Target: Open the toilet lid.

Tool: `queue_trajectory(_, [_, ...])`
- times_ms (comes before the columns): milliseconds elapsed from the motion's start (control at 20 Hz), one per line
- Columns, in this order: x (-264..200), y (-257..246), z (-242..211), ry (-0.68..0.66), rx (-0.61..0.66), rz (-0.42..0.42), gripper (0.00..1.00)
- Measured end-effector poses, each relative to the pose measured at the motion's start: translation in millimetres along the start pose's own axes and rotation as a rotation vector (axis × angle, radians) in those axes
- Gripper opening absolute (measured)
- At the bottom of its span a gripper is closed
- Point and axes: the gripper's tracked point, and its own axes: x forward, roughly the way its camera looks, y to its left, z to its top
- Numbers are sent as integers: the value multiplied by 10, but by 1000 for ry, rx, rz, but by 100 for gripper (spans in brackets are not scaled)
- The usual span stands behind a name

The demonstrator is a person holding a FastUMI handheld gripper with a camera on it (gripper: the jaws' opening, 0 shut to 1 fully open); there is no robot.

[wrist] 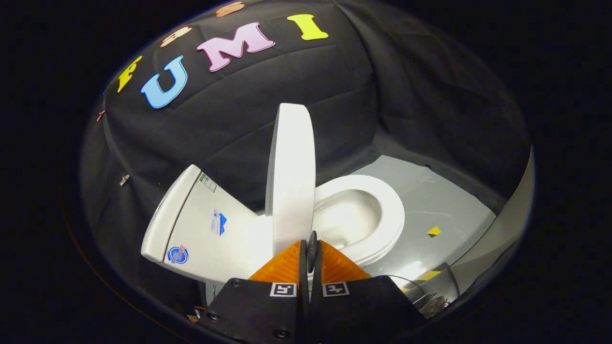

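A white toilet stands just ahead of my fingers. Its lid (290,177) is raised upright and seen edge-on, standing between the tank (201,224) and the open seat ring (389,215) around the bowl (354,215). My gripper (311,251) is shut, its two fingers pressed together with only a thin dark sliver between them and nothing held. The fingertips sit at the lid's near edge, with the lid rising directly beyond the left one. I cannot tell whether they touch it.
Grey floor (430,191) spreads beyond the bowl, with a small yellow marker (433,231) on it. A small bin-like container (432,291) sits beside the right finger. A pale panel (507,224) edges the floor. Black cloth (229,129) hangs close behind the tank.
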Motion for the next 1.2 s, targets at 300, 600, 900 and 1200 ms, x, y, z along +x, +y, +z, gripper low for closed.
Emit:
queue_trajectory(300, [-144, 505, 6, -55, -115, -30, 5])
queue_trajectory(600, [-252, 999, -71, -118, -243, -66, 5])
queue_trajectory(900, [-263, 1418, -191, -172, -344, -87, 5])
queue_trajectory(1200, [-221, 1706, -351, -222, -443, -103, 5])
